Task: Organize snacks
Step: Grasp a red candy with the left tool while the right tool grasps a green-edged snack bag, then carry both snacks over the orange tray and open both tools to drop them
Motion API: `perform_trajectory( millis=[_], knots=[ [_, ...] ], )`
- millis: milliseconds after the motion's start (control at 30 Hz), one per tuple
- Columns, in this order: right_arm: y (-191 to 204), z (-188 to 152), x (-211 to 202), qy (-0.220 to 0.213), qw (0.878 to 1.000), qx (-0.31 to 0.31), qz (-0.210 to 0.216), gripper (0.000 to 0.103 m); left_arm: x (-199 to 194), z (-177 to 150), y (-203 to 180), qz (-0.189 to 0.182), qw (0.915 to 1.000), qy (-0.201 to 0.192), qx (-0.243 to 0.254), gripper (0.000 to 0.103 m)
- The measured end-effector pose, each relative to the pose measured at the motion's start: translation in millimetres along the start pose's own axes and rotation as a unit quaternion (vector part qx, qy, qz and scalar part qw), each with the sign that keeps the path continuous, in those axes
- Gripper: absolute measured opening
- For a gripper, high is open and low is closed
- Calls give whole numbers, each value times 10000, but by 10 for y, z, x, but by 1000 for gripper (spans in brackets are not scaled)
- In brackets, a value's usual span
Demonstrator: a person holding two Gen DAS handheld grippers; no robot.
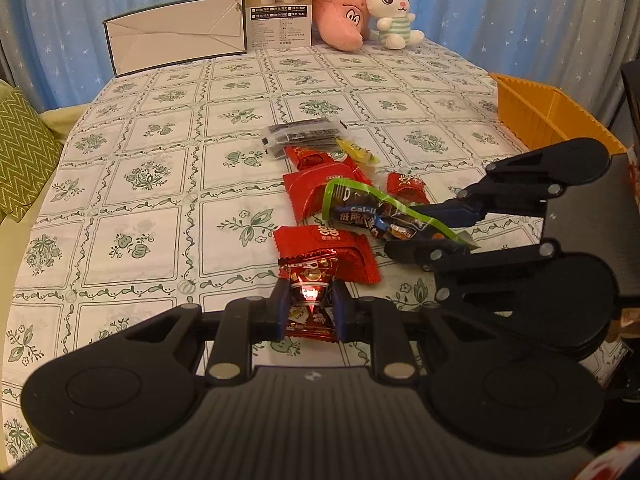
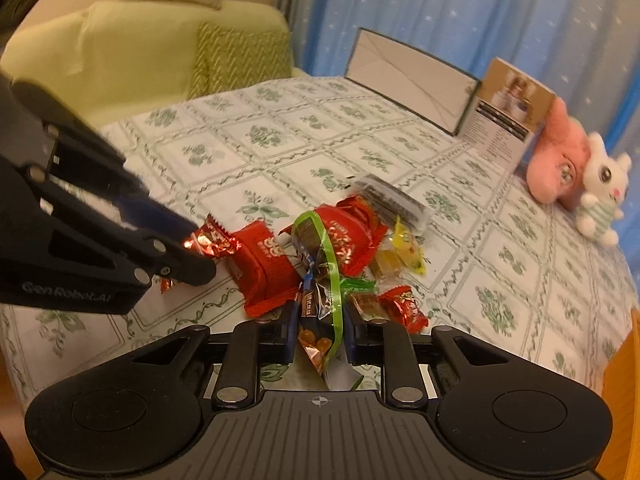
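Observation:
A pile of snacks lies on the floral tablecloth (image 1: pixel 160 184): red packets (image 1: pixel 332 252), a dark grey packet (image 1: pixel 304 136) and a yellow candy (image 1: pixel 356 150). My left gripper (image 1: pixel 310 308) is shut on a shiny red foil packet (image 1: pixel 308 280) at the near end of the pile. From the right wrist view the left gripper (image 2: pixel 192 244) comes in from the left, with that foil packet (image 2: pixel 210 240) in its tips. My right gripper (image 2: pixel 320 332) is shut on the end of a dark, green-edged packet (image 2: pixel 320 264). In the left wrist view the right gripper (image 1: pixel 424 232) reaches in from the right.
An orange bin (image 1: pixel 552 112) stands at the table's right edge. At the back are a white open box (image 1: pixel 176 36), a product carton (image 1: pixel 280 4), a pink plush (image 1: pixel 340 16) and a white rabbit plush (image 1: pixel 394 8). A green sofa (image 2: pixel 120 48) lies beyond the table.

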State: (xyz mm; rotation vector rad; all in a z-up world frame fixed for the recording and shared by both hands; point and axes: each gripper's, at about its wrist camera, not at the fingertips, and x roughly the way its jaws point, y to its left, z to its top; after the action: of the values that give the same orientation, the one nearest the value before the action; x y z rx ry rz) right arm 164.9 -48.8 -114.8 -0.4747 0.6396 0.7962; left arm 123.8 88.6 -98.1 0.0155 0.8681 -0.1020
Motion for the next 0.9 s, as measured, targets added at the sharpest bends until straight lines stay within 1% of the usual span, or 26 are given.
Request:
perform_trajectory(
  millis=[300, 400, 533, 667, 733, 900],
  knots=[
    [-151, -29, -342, -255, 9960, 858, -16, 23, -79, 25, -85, -198, 9997, -70, -115, 20],
    [-210, -74, -486, -339, 9924, 1177, -89, 23, -123, 74, -141, -242, 9995, -112, -150, 20],
    [-302, -163, -723, -455, 9862, 1561, -299, 23, -208, 181, -273, -250, 9994, -221, -132, 20],
    [-434, -271, -985, -541, 9771, 1986, -541, 23, -303, 282, -463, -328, 9987, -331, -219, 20],
    [-516, -344, -1122, -560, 9710, 2220, -686, 23, -349, 323, -599, -346, 9986, -373, -169, 20],
    [-799, -538, -1502, -605, 9508, 2852, -1045, 23, -441, 472, -998, -529, 9974, -478, -69, 20]
  ],
)
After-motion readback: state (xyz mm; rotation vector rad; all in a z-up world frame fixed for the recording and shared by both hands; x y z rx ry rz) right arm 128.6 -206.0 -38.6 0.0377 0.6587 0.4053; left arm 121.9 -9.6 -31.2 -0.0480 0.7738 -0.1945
